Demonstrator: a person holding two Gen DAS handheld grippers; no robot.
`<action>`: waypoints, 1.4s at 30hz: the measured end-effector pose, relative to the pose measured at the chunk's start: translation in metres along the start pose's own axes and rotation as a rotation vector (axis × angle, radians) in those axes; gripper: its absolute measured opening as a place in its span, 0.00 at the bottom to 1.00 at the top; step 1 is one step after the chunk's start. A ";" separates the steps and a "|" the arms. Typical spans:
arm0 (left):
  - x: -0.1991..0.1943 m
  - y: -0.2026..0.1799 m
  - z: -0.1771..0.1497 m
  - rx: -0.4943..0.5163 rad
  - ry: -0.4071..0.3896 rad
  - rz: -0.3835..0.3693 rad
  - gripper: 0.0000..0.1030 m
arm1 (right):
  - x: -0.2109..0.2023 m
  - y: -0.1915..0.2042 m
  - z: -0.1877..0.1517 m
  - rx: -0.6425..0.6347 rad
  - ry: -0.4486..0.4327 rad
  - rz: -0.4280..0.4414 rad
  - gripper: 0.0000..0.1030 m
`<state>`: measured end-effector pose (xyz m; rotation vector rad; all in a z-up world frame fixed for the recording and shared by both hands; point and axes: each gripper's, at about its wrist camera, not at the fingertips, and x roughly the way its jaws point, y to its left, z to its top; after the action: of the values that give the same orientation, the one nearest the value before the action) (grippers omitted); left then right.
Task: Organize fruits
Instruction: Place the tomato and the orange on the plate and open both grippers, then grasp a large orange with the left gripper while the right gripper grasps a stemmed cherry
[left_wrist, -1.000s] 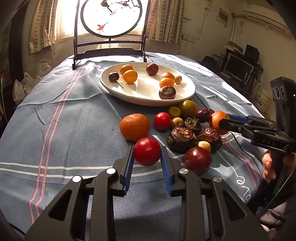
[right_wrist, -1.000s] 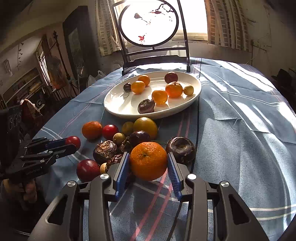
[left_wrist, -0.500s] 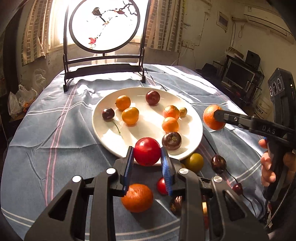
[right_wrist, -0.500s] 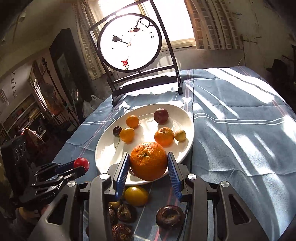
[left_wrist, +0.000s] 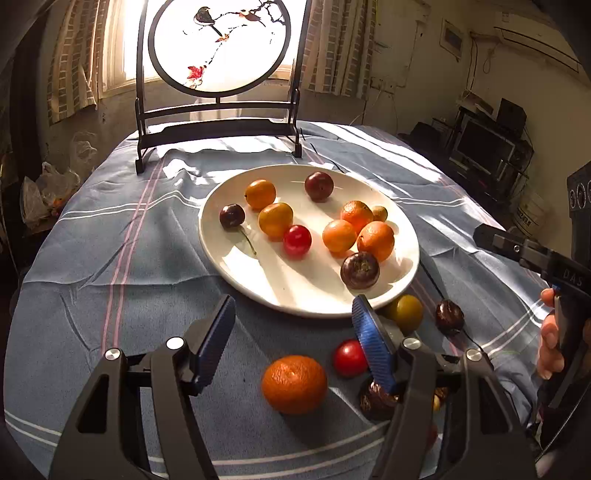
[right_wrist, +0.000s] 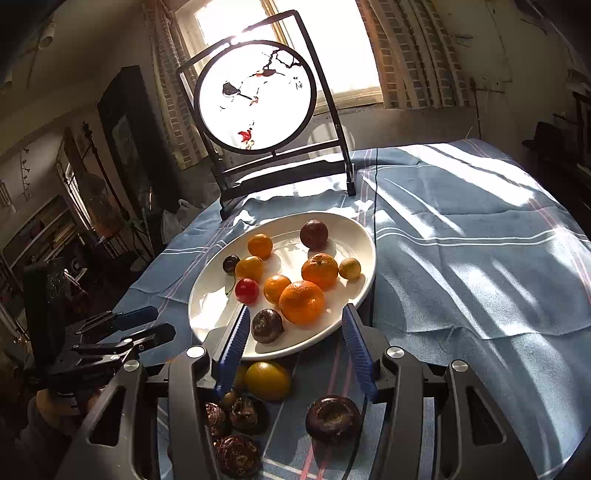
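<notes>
A white oval plate (left_wrist: 295, 291) (right_wrist: 207, 317) holds several fruits, among them a red tomato (left_wrist: 297, 240) (right_wrist: 246, 290) and a large orange (left_wrist: 376, 240) (right_wrist: 301, 301). My left gripper (left_wrist: 293, 332) is open and empty, just short of the plate's near rim. My right gripper (right_wrist: 293, 345) is open and empty at the plate's near edge, behind the large orange; it also shows at the right of the left wrist view (left_wrist: 517, 251). Loose on the cloth lie an orange (left_wrist: 294, 384), a red tomato (left_wrist: 349, 357), a yellow fruit (right_wrist: 267, 380) and dark wrinkled fruits (right_wrist: 332, 419).
A round painted screen on a black stand (left_wrist: 218, 122) (right_wrist: 280, 162) stands at the far table edge. The blue striped cloth (right_wrist: 480, 258) is wrinkled. A thin black cable (right_wrist: 373, 206) runs past the plate's right side.
Both grippers have opened. The red tomato left the left gripper and the large orange left the right gripper; both now lie on the plate. Both grippers drew back slightly.
</notes>
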<state>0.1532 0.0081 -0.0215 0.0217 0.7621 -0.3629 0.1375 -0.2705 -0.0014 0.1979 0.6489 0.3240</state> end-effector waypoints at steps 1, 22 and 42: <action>-0.004 -0.001 -0.008 0.013 0.007 0.005 0.63 | -0.006 -0.003 -0.008 0.002 0.001 -0.008 0.54; 0.027 -0.004 -0.035 0.037 0.139 0.015 0.40 | -0.034 0.010 -0.097 -0.113 0.152 -0.065 0.55; -0.022 0.001 -0.052 -0.016 -0.017 0.012 0.40 | -0.036 0.011 -0.081 -0.085 0.121 -0.067 0.27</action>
<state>0.1045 0.0237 -0.0443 0.0079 0.7480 -0.3446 0.0580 -0.2663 -0.0413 0.0750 0.7583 0.3002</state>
